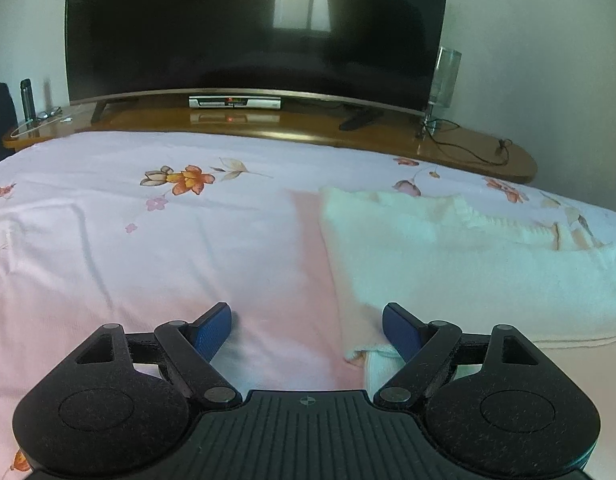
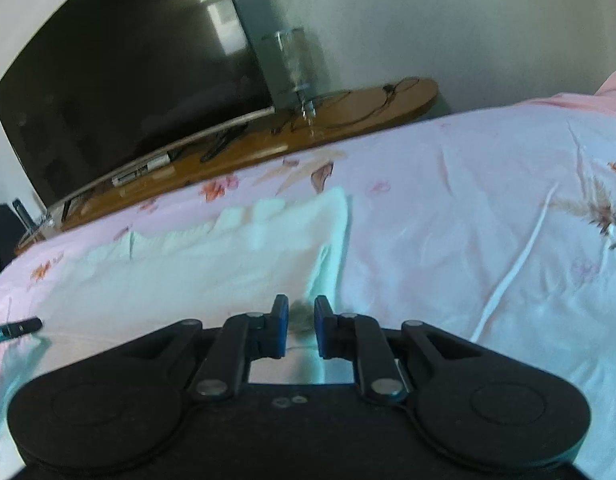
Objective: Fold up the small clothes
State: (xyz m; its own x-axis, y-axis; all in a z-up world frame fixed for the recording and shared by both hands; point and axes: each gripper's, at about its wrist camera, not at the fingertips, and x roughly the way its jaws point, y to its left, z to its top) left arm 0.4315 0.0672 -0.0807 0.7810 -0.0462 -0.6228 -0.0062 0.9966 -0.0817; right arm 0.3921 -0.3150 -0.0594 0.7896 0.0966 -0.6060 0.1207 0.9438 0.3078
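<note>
Lying flat, fluffy white garment (image 1: 448,264), floral pink bedsheet (image 1: 148,248)

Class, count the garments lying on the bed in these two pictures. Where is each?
1: a white garment on the pink bedsheet, beside the left gripper and ahead of the right gripper. Others may lie outside the views.

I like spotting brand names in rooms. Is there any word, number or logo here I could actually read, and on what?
None can be read.
Set-top box under the television: red glowing display, too blurred to read.
Dark pen-like object at the picture's left edge: teal marking, too small and blurred.
Television, white garment, floral bedsheet: no text visible.
</note>
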